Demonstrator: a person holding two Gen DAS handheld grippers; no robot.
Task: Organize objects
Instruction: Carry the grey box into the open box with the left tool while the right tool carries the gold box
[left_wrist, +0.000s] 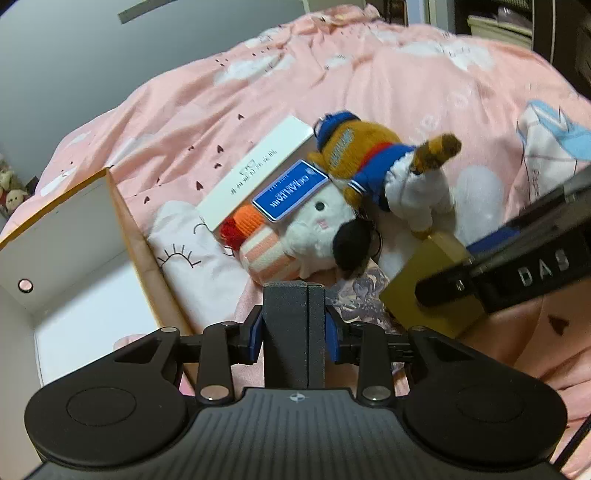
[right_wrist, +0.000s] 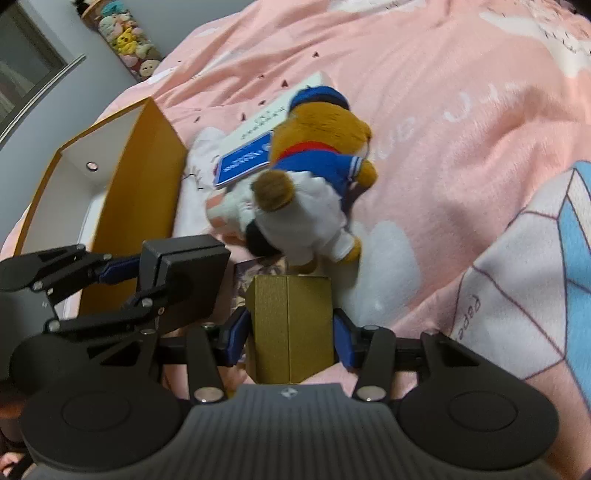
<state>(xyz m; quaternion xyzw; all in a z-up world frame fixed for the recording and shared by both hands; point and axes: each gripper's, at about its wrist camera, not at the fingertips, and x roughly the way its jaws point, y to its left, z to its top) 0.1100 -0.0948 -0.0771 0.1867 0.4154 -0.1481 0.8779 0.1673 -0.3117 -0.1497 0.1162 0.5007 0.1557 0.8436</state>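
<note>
Gold box (right_wrist: 290, 328): clamped upright between my right gripper (right_wrist: 290, 332) fingers, low over the bedspread. Orange storage box (right_wrist: 144, 192) lies left-forward. Left gripper (left_wrist: 294, 321) closed, empty, nearer it.

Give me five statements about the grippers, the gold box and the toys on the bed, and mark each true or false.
1. The right gripper is clamped on the gold box. True.
2. The left gripper has its fingers spread wide. False: the fingers are pressed together, with nothing between them.
3. The brown plush in the blue sailor top lies inside the open storage box. False: it lies on the pink bedding, outside that box.
4. A blue tag lies on the white plush. True.
5. The long white box stands upright on one end. False: it lies flat on the bedding, behind the plush toys.
</note>
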